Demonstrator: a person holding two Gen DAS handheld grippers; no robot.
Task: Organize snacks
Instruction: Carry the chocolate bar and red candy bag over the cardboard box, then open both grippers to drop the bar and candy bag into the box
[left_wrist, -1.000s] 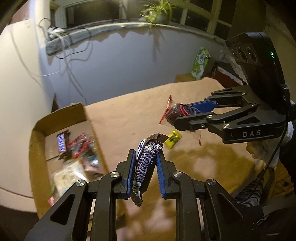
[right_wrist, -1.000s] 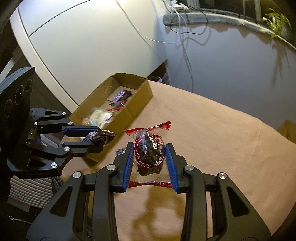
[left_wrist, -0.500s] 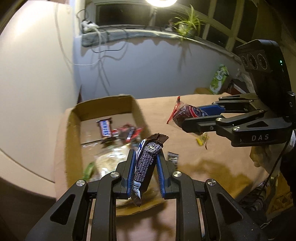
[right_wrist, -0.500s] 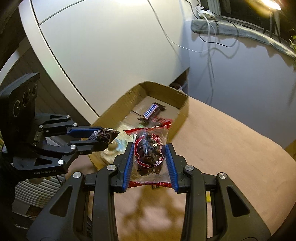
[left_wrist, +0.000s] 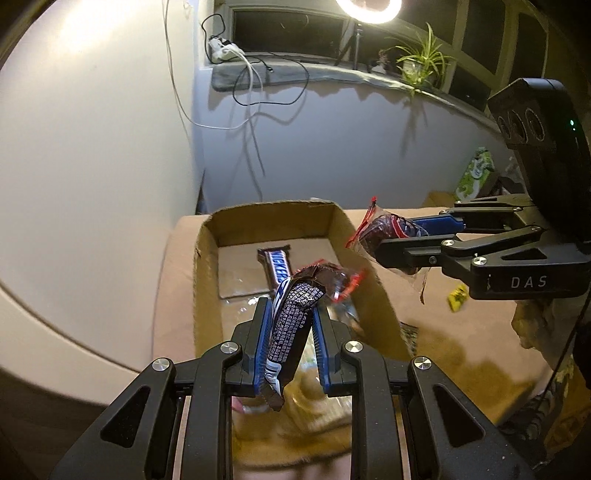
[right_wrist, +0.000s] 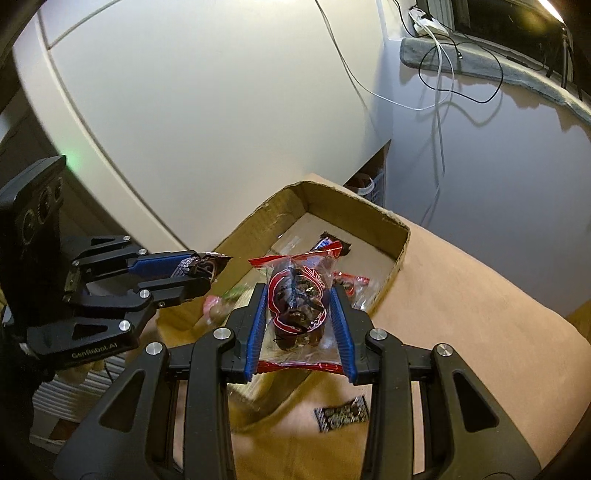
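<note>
Left gripper (left_wrist: 290, 341): jaws narrow, clamped on a dark chocolate bar (left_wrist: 291, 321) standing nearly upright between the blue pads; poised above the near end of the cardboard box (left_wrist: 205, 280).
Cardboard box: open-topped, at the left edge of the tan-covered table (right_wrist: 461, 314); inside, a Snickers bar (left_wrist: 277, 266) flat toward the far wall, red-trimmed packets and clear wrappers nearer, details blurred.
Right gripper (right_wrist: 298, 325): jaws narrow, pinching a clear red-edged packet (right_wrist: 297, 306) with a dark snack inside; poised over the box's near right rim.
Step in hand: probably dropping both snacks into the box.
Doing it well: lower each gripper inside the walls before releasing; aim for the bare cardboard near the far wall, not the pile; release one side at a time so the two tools do not bump; open fully, since the crinkly film may cling to a pad.
In the way: the right wall of the box just below the packet; the other gripper close alongside.
Around: a small dark wrapped sweet (right_wrist: 341, 413) on the table just right of the box; a yellow sweet (left_wrist: 457, 294) further right, both apparently not yet boxed; cables (left_wrist: 255, 96) hanging from the sill, a plant (left_wrist: 421, 61) and ring light (left_wrist: 367, 9) above.
</note>
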